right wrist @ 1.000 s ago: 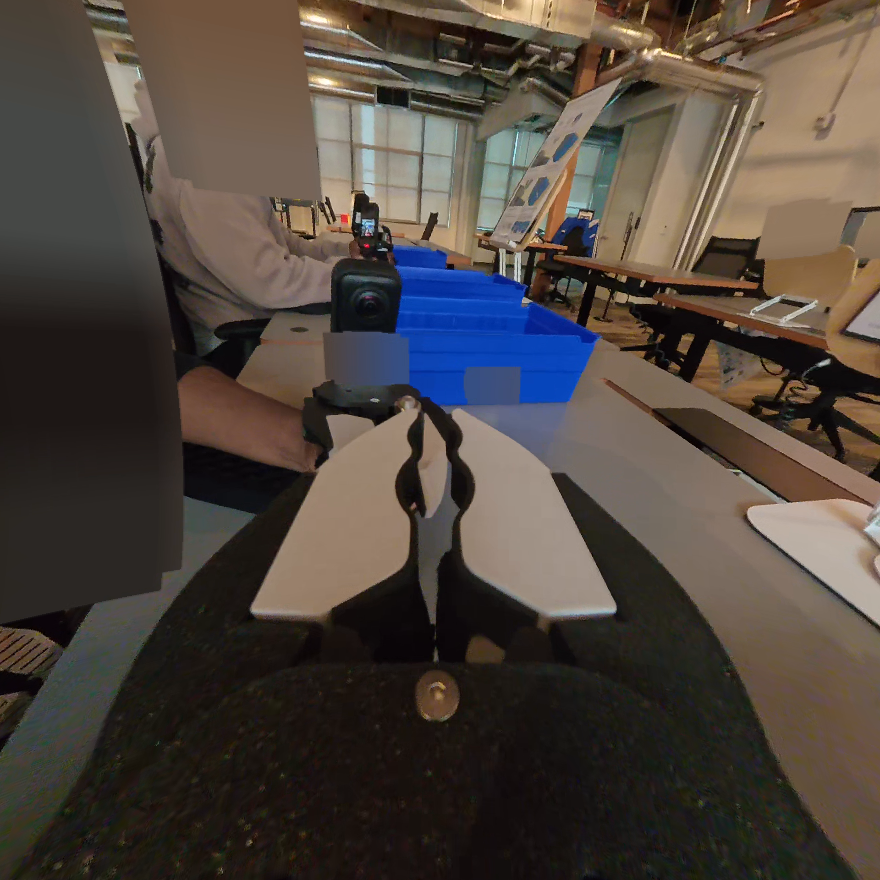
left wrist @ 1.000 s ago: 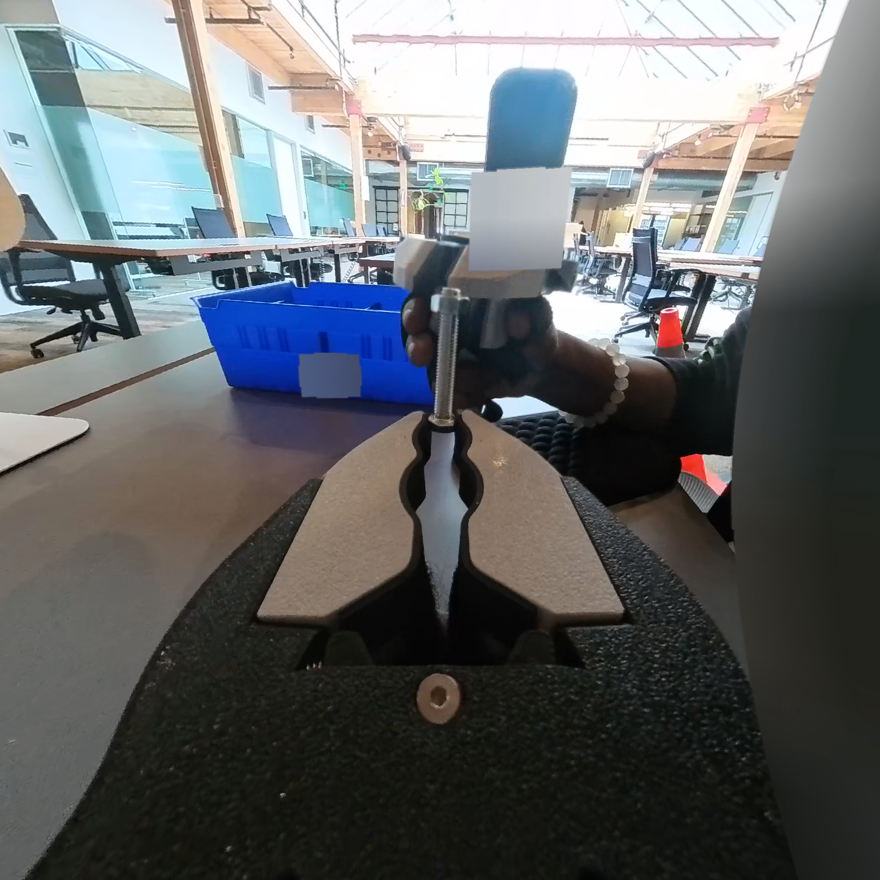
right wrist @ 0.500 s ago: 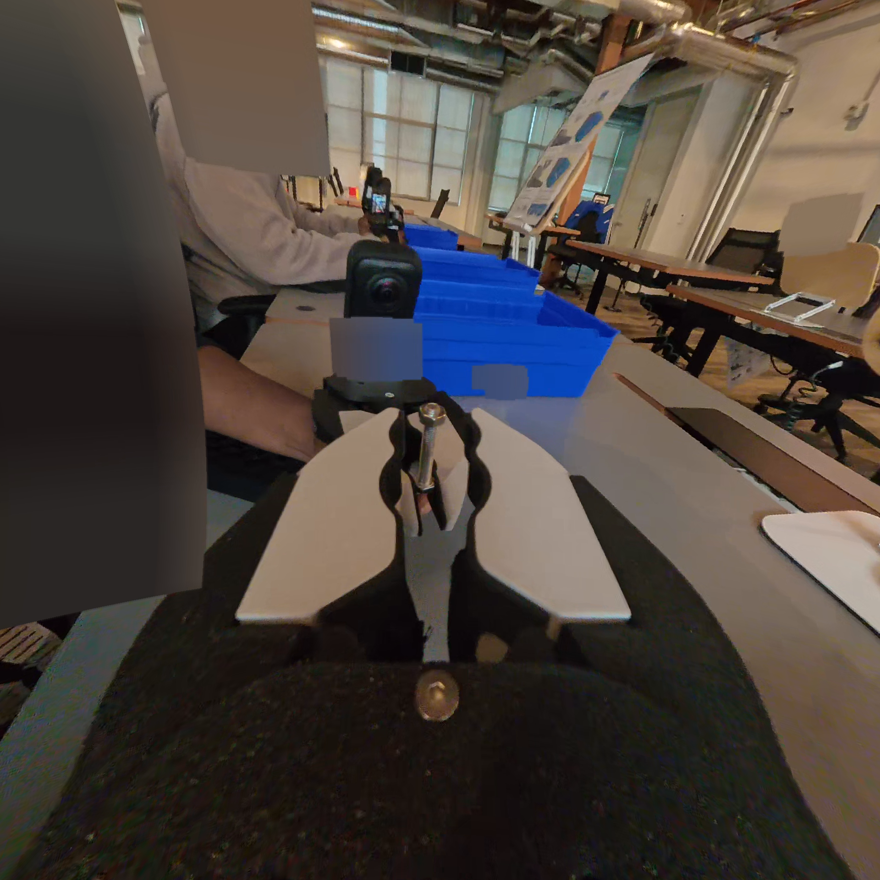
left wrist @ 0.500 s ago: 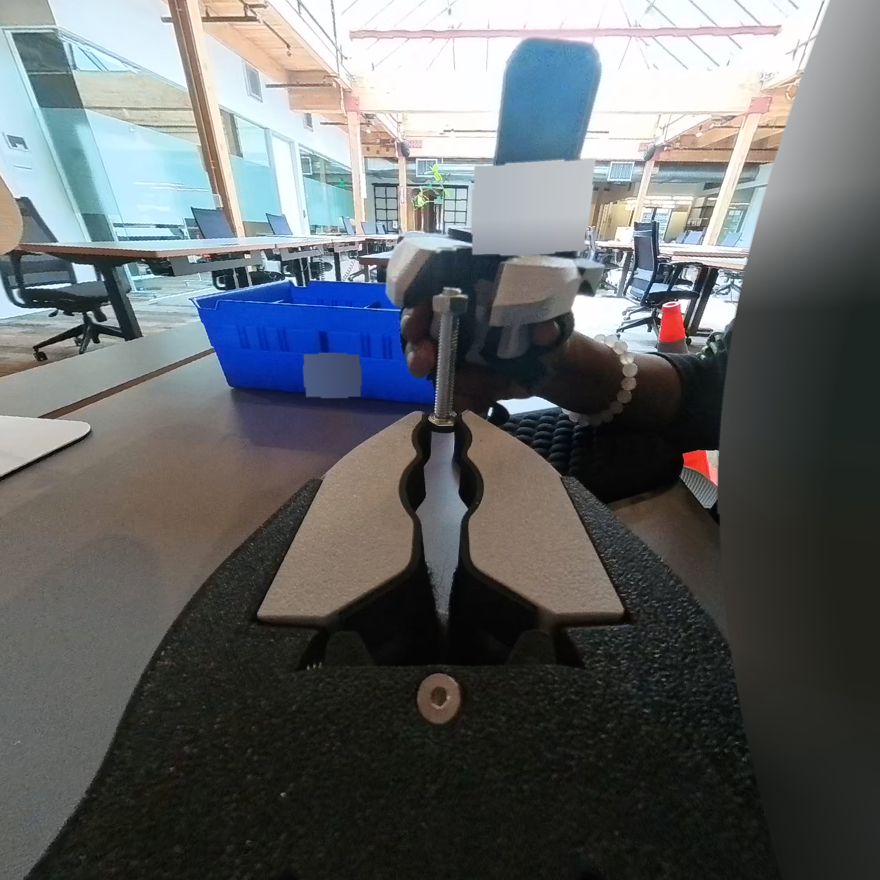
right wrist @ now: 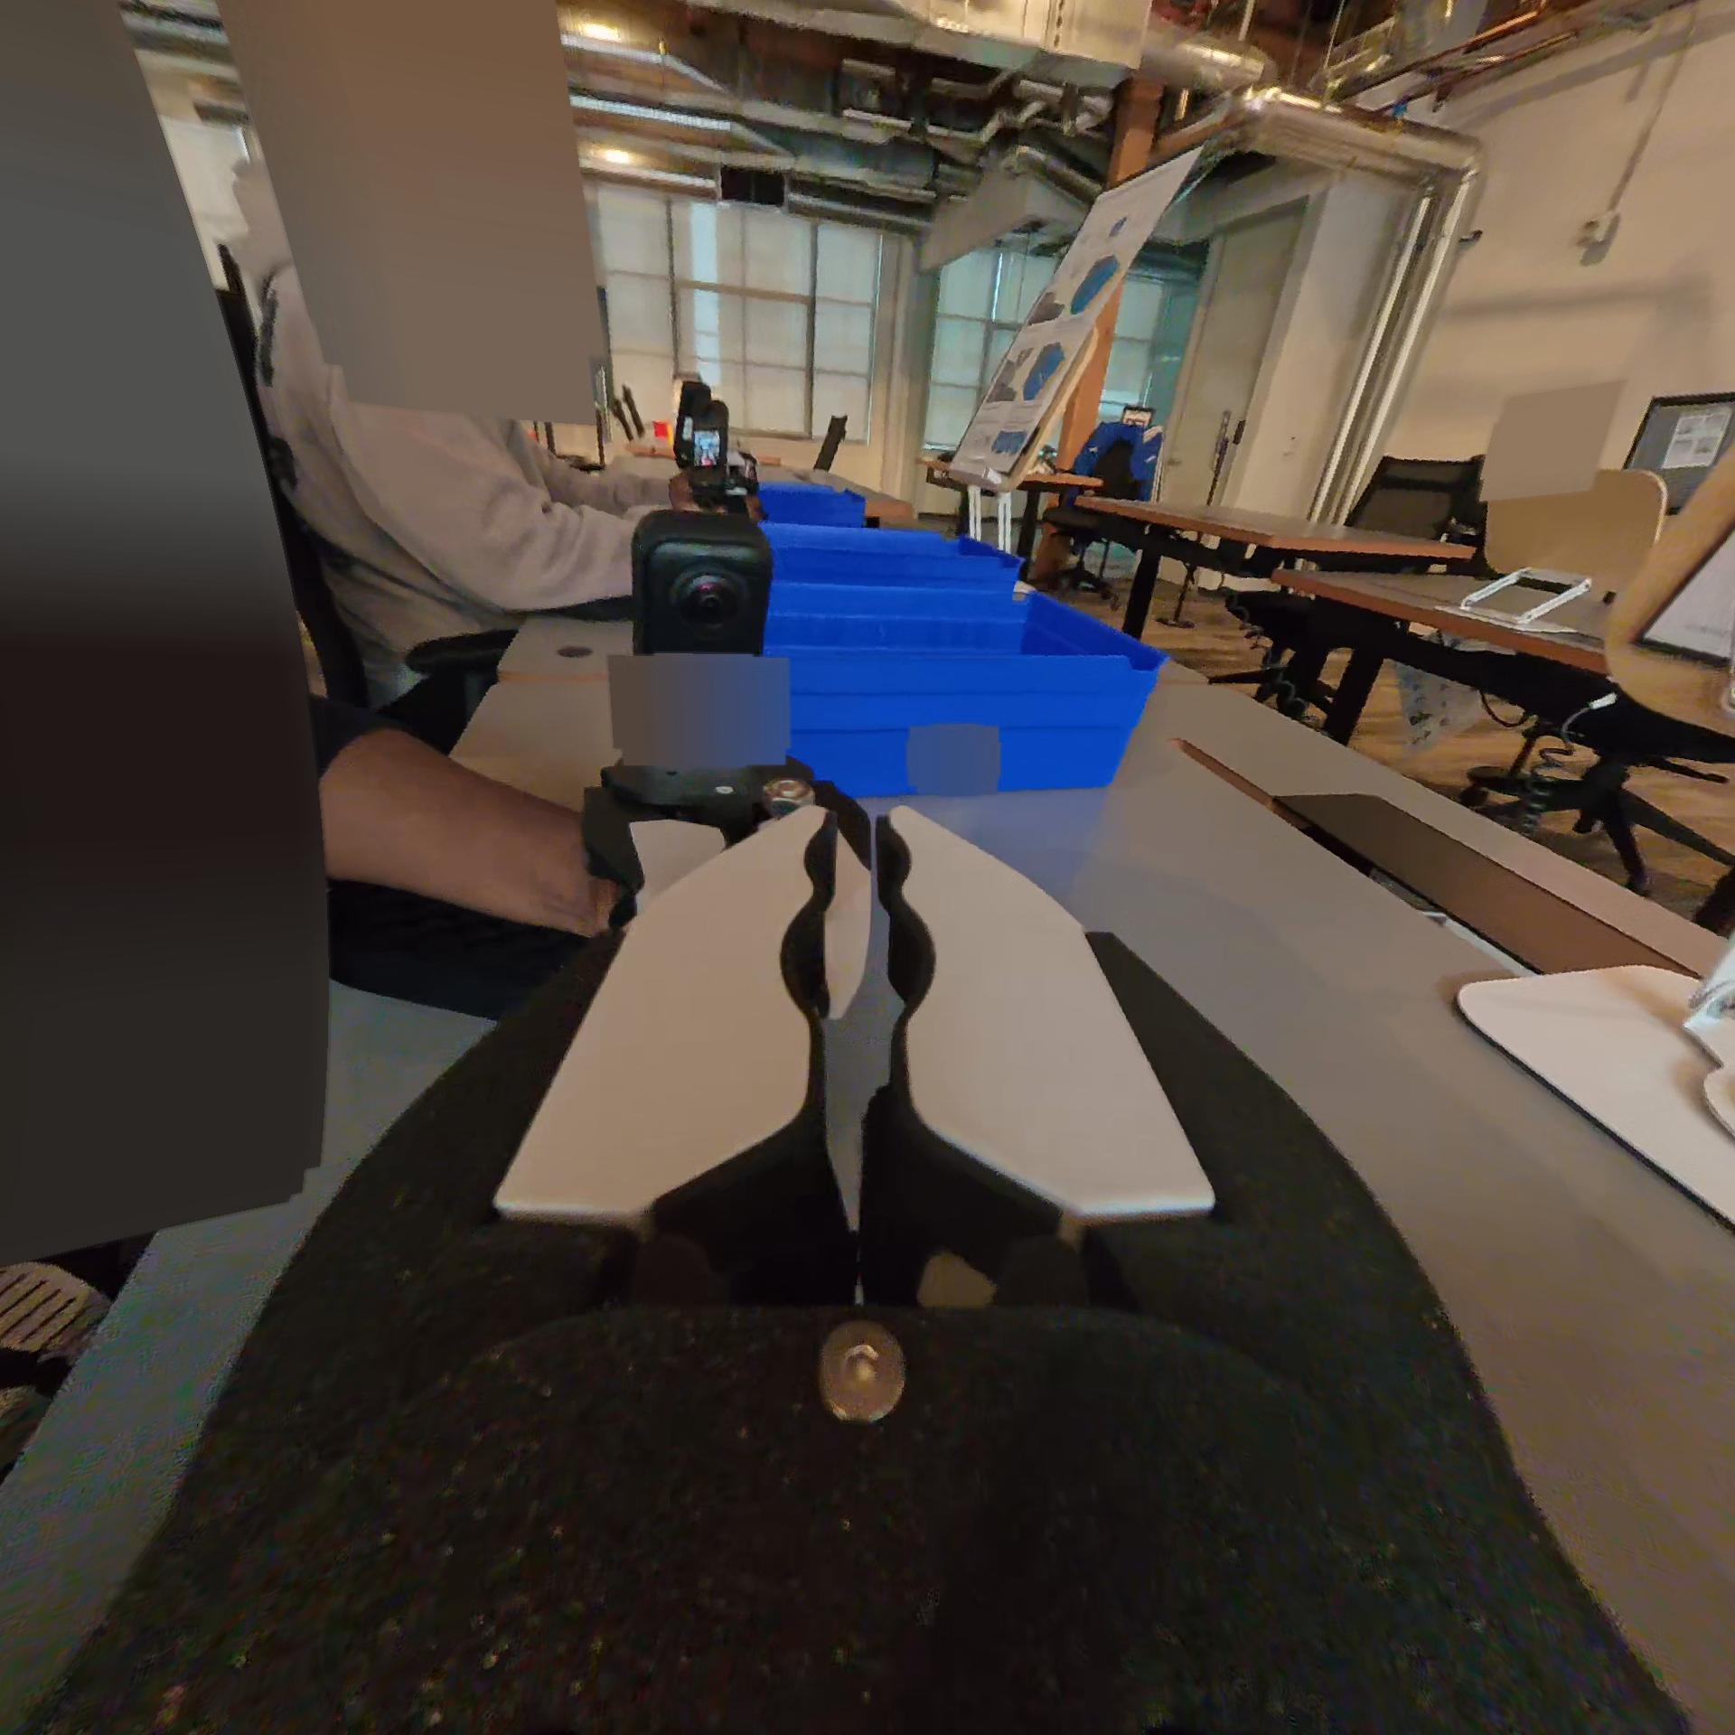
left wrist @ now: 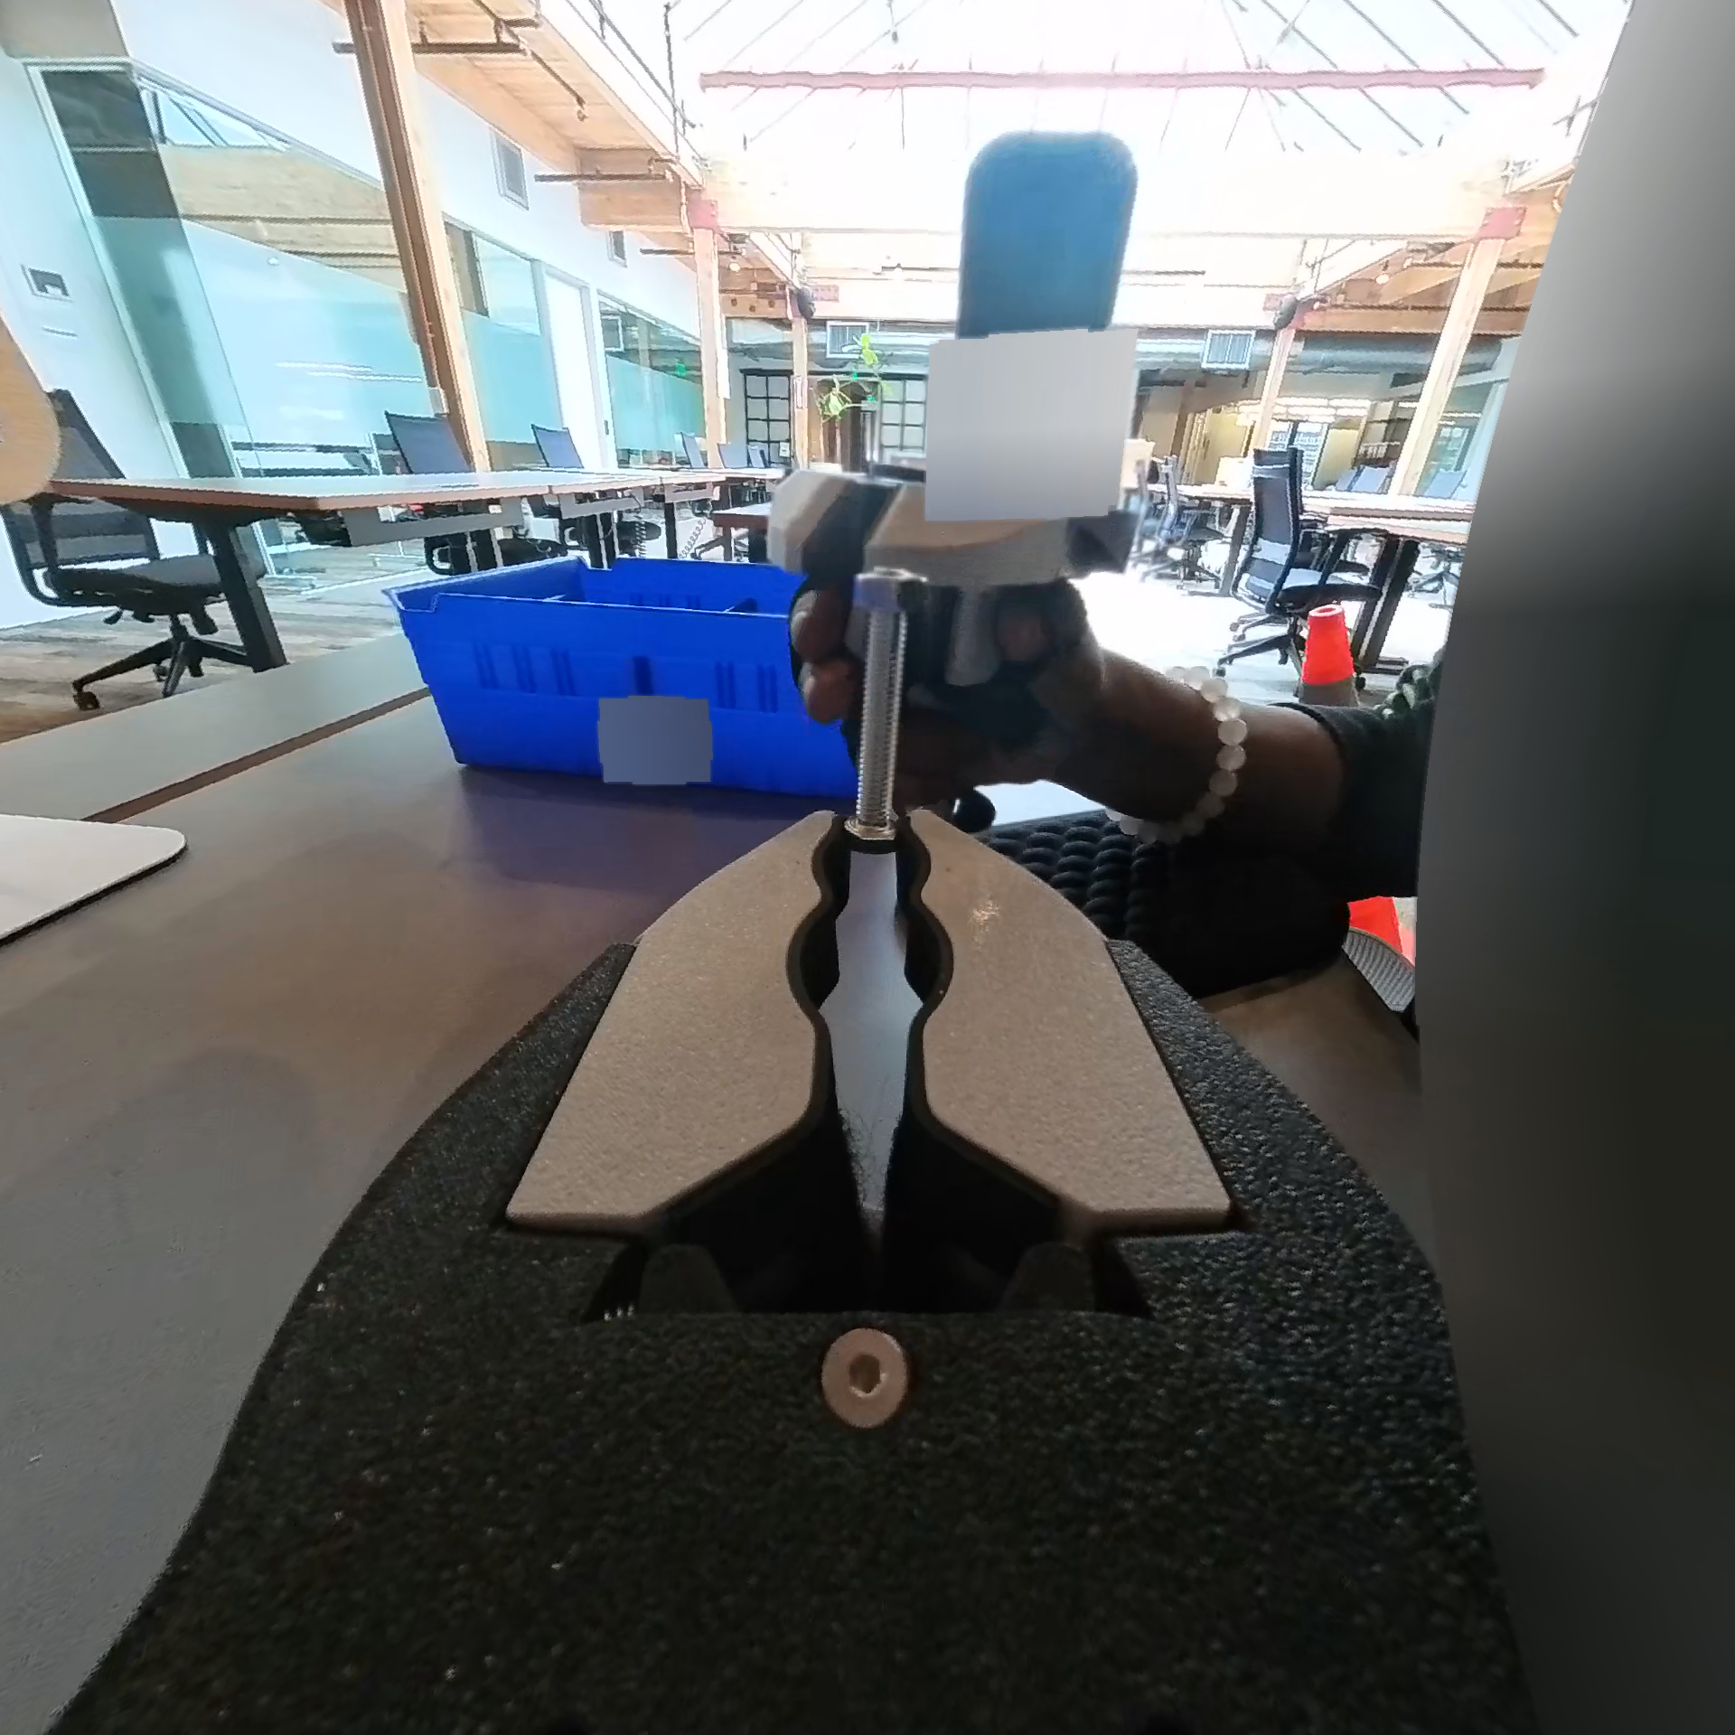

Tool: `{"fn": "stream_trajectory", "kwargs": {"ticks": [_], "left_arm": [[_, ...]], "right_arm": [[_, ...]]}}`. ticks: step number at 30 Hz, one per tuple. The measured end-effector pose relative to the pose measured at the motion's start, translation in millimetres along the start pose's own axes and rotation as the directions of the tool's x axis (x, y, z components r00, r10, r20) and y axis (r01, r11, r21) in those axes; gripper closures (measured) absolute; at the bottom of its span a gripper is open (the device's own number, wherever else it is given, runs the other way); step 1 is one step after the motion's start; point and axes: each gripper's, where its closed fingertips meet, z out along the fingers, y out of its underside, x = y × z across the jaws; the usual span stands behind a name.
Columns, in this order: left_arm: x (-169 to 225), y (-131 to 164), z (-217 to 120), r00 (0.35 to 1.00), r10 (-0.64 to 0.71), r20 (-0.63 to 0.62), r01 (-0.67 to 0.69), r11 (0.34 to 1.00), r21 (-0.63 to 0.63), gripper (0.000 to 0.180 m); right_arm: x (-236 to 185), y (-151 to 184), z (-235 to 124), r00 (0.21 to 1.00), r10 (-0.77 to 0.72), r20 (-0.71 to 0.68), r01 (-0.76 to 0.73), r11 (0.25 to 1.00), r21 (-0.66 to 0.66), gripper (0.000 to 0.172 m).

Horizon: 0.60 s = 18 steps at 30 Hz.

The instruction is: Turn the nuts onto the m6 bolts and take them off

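My left gripper (left wrist: 873,831) is shut on a silver nut (left wrist: 873,826) at its fingertips, a little above the dark table (left wrist: 282,986). A threaded bolt (left wrist: 881,704) rises out of the nut to my right gripper (left wrist: 892,577), which faces the left one and is held by a hand. In the right wrist view my right gripper (right wrist: 850,821) has its jaws nearly together, shut on the bolt, whose shaft is hidden behind its fingers. Just past its left fingertip the nut (right wrist: 787,796) shows in the left gripper's black tips.
A blue bin (left wrist: 563,657) stands on the table behind the grippers and also shows in the right wrist view (right wrist: 939,695). A white pad (right wrist: 1596,1051) lies at the table's side. Another person in grey (right wrist: 451,526) sits further along. An orange cone (left wrist: 1328,648) stands on the floor. Tip to tip, the grippers are about 5 cm apart.
My right gripper opened around the bolt half a second ago and has shut on it again. My left gripper has kept its hold on the nut and stayed in place.
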Motion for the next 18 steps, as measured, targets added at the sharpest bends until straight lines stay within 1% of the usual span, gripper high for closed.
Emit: {"fn": "stream_trajectory", "kwargs": {"ticks": [3,6,7,10,13,15,17,18], "left_arm": [[0,1,0,1.0,0.002,0.0,-0.002,1.0,-0.005,0.171],[0,1,0,1.0,0.003,0.0,-0.003,1.0,-0.005,0.171],[1,1,1,1.0,0.007,-0.002,-0.007,1.0,-0.007,0.171],[0,0,0,1.0,0.002,0.0,-0.002,1.0,-0.002,0.171],[0,0,0,1.0,0.002,0.001,-0.002,1.0,-0.004,0.171],[0,0,0,1.0,0.001,0.001,-0.001,1.0,-0.004,0.171],[0,0,0,1.0,0.003,-0.001,-0.003,1.0,-0.004,0.171],[1,1,1,1.0,0.006,-0.001,-0.006,1.0,-0.007,0.171]], "right_arm": [[-5,-3,1,1.0,0.002,0.028,-0.002,1.0,0.013,0.162],[-17,2,12,0.998,-0.036,0.047,0.037,0.999,-0.033,0.148],[-16,3,13,0.998,-0.042,0.038,0.043,0.998,-0.036,0.149],[-4,2,4,1.0,-0.017,0.001,0.017,1.0,-0.02,0.165],[0,-4,-1,1.0,0.01,0.007,-0.01,1.0,0.014,0.165],[-10,-1,5,0.999,-0.003,0.039,0.003,1.0,-0.004,0.159],[-18,5,13,0.998,-0.032,0.058,0.034,0.998,-0.045,0.148],[-19,7,14,0.998,-0.043,0.054,0.046,0.997,-0.056,0.148]]}}
